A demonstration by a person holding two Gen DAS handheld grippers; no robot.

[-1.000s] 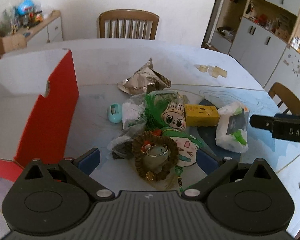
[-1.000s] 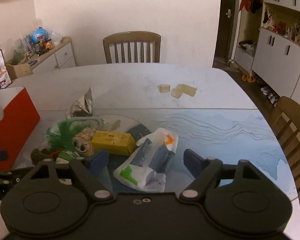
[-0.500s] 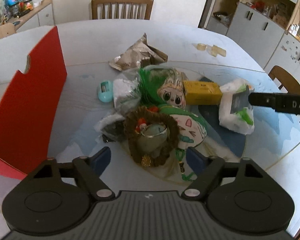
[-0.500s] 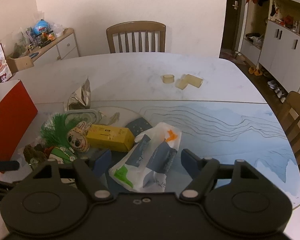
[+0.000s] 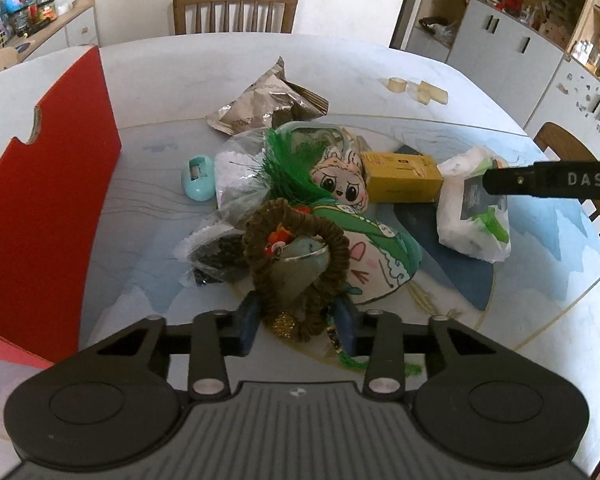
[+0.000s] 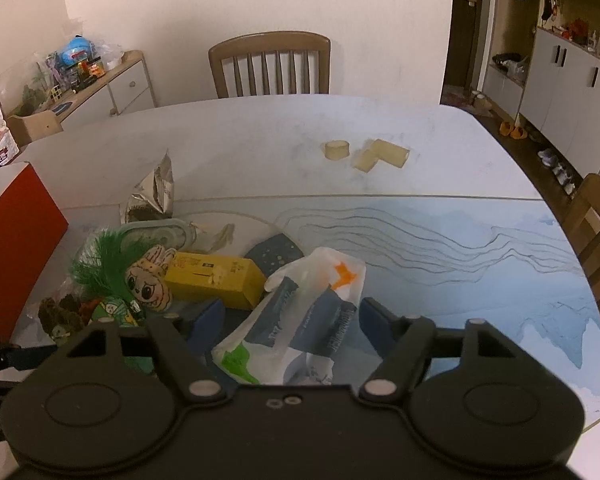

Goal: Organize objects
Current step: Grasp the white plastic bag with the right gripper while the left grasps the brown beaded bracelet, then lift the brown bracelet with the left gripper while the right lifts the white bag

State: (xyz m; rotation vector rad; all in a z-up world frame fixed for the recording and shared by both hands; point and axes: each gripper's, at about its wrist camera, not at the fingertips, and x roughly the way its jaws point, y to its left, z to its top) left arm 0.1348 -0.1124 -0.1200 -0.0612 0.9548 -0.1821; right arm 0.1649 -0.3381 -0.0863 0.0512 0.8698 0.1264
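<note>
Red box (image 5: 48, 184) stands open at table (image 5: 228, 68) left edge, beside pile. Step, judged: both tools starting grasps. Right gripper (image 6: 290, 320) fingers apart, straddling white packet (image 6: 300, 320); next needs closing. Left gripper (image 5: 296, 322) fingers clamped on brown wreath (image 5: 296, 248) near edge; next needs lift toward box.

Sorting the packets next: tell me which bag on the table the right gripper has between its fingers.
The white plastic bag with blue, green and orange print, between the right gripper fingers; the silver foil bag lies farther back.
</note>
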